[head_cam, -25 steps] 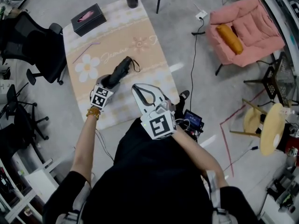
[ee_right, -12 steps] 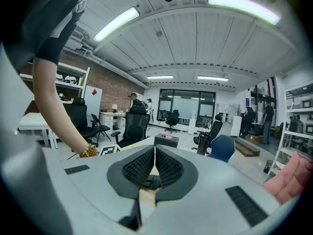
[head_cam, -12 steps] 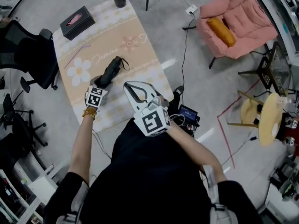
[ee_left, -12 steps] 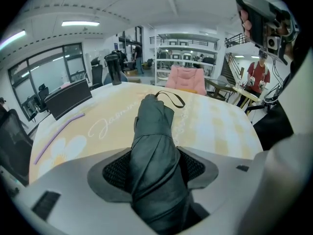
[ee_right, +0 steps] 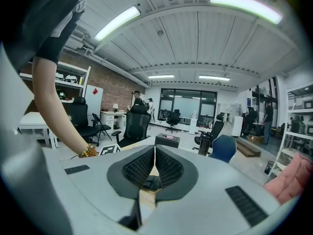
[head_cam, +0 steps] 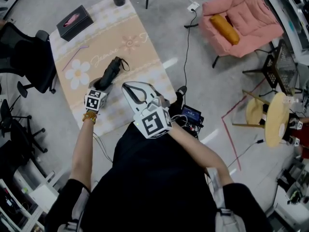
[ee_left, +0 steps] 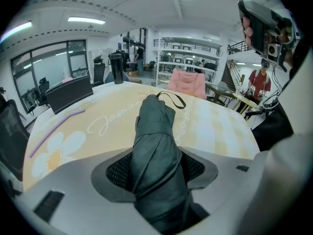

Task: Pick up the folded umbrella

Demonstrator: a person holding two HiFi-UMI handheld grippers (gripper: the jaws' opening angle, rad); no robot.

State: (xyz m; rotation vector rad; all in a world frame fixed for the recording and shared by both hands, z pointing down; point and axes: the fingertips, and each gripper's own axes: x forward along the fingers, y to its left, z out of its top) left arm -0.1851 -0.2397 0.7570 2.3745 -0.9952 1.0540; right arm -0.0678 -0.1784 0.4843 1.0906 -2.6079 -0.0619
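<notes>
Your left claw (ee_left: 156, 166) is clamped on the near end of the umbrella (ee_left: 155, 126), whose strap end lies straight ahead on the bench (ee_left: 215, 124), probably so it lifts lengthwise. Your right claw (ee_right: 154, 166) is pressed together on nothing and idles to its right. Only the left gripper view shows that grip; only the head view shows both claws (head_cam: 100, 84) (head_cam: 129, 87) side by side.
</notes>
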